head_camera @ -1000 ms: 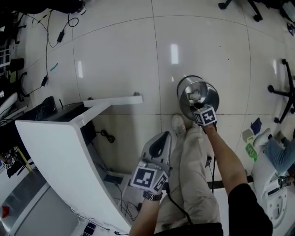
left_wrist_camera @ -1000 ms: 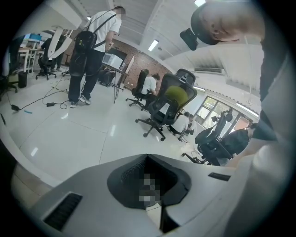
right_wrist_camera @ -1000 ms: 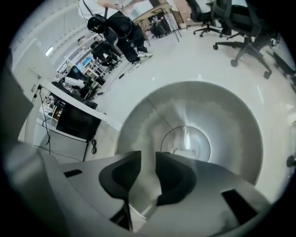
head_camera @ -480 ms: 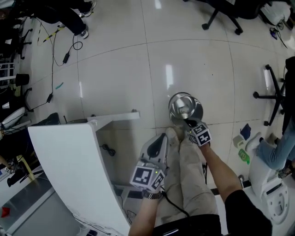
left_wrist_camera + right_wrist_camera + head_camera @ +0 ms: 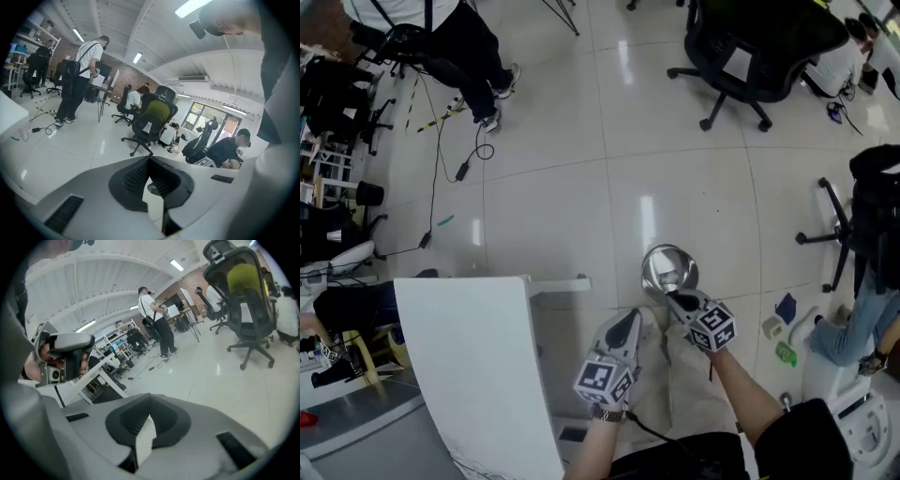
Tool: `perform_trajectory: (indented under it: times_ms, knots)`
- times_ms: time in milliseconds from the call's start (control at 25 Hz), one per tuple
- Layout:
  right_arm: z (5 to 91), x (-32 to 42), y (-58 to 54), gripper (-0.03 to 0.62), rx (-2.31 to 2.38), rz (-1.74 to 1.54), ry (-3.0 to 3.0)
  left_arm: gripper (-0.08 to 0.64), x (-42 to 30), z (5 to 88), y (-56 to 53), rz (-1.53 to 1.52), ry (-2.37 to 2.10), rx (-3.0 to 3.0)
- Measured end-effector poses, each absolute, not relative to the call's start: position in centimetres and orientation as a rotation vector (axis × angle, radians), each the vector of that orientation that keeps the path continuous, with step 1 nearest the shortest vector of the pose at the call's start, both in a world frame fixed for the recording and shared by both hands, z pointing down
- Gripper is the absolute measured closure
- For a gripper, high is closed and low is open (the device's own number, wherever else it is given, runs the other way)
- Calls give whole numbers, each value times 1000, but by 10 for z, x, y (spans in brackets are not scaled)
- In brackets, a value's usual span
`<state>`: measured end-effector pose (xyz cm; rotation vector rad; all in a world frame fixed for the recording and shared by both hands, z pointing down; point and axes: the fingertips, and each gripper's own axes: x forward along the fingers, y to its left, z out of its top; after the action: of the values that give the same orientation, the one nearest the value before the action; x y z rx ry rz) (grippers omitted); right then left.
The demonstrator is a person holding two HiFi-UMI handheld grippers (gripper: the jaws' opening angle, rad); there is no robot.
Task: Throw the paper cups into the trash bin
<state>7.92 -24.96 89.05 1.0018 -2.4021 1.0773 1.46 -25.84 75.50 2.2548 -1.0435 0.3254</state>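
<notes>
Head view: the trash bin (image 5: pixel 668 270) is round, of shiny metal and open at the top. It stands on the pale tiled floor (image 5: pixel 553 206), near the white bench (image 5: pixel 469 366). What lies inside it I cannot tell. The right hand-held gripper (image 5: pixel 674 297) shows over its near rim, jaws pressed together on nothing. The left hand-held gripper (image 5: pixel 628 321) is also closed and empty.

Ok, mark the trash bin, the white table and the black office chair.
trash bin (image 5: pixel 664 267), head view, shiny inner wall.
white table (image 5: pixel 478 366), head view, bare top.
black office chair (image 5: pixel 764 42), head view, black upper part.
</notes>
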Motion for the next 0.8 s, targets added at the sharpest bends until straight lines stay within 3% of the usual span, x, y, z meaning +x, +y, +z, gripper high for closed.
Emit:
perform_trajectory:
  times_ms: [800]
  knots:
    - [547, 94, -287, 588, 1260, 617, -2771, 558, -25, 508, -290, 165, -1270, 2459]
